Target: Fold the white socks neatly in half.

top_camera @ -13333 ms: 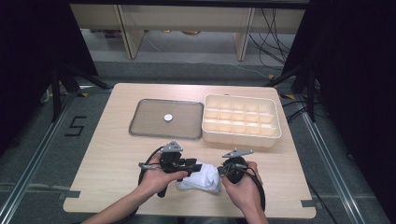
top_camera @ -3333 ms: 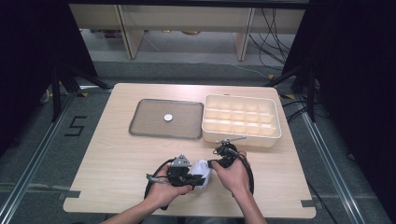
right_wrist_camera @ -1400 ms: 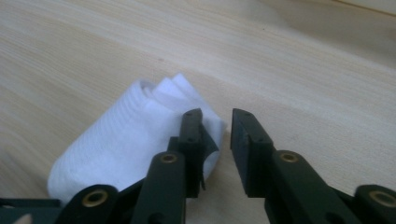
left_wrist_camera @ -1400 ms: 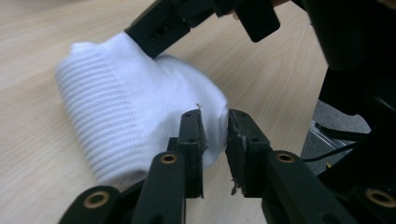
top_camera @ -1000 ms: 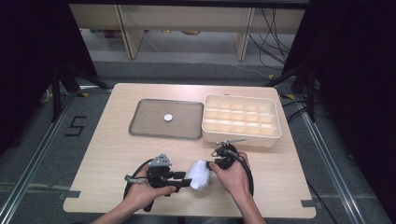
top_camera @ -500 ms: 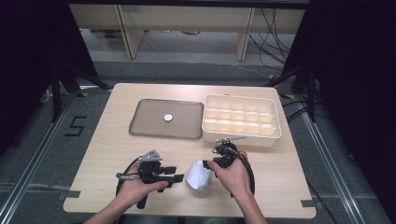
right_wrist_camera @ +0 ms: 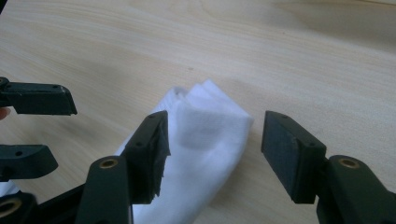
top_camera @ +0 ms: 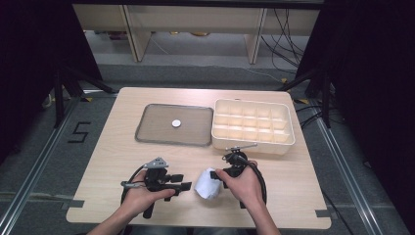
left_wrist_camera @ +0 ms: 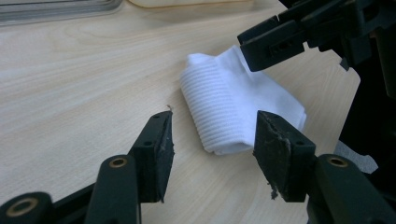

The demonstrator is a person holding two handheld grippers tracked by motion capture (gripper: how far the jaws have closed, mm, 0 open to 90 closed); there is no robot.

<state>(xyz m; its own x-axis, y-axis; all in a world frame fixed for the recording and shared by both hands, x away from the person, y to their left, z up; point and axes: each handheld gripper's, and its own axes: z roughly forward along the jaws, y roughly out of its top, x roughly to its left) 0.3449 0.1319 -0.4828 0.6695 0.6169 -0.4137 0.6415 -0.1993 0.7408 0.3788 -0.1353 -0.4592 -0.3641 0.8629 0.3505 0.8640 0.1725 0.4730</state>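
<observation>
A folded white cloth (top_camera: 207,185) lies flat on the wooden table near its front edge. My left gripper (top_camera: 185,182) lies to its left and points at it. In the left gripper view the left gripper (left_wrist_camera: 215,123) stands open, its pads short of the cloth (left_wrist_camera: 224,100). My right gripper (top_camera: 216,174) comes at the cloth from the right. In the right gripper view the right gripper (right_wrist_camera: 215,123) stands open, its pads apart from the cloth (right_wrist_camera: 205,140) below. Both pairs of jaws have just been opening, and neither pad presses the cloth.
A shallow brown tray (top_camera: 151,128) with a small white disc (top_camera: 176,123) sits at the middle back. A cream compartment box (top_camera: 253,125) stands to its right, just behind my right hand. Bare tabletop stretches left of my left hand.
Both pairs of jaws have widened and let go of the cloth, which now rests on the table. The left gripper has backed off slightly to the left.
</observation>
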